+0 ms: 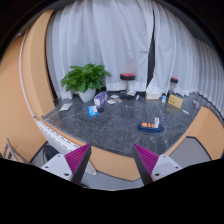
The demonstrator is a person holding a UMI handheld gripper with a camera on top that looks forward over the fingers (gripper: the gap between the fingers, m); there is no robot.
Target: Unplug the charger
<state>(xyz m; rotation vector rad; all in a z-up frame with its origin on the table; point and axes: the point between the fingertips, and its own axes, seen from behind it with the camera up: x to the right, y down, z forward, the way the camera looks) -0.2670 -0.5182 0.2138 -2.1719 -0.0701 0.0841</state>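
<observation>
Our tongs [112, 163] hang apart, empty, short of the surface [120, 128]; no charger identifiable, presumably rigid, grip its body.

- White curtains [105, 35] hang across the whole back of the room.
- A dark grey table [115, 128] with a light wooden edge fills the middle.
- A green potted plant [84, 78] stands at its far side.

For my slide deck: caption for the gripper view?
Open tongs hover before a grey table with a potted plant and small clutter, white curtains behind.
</observation>
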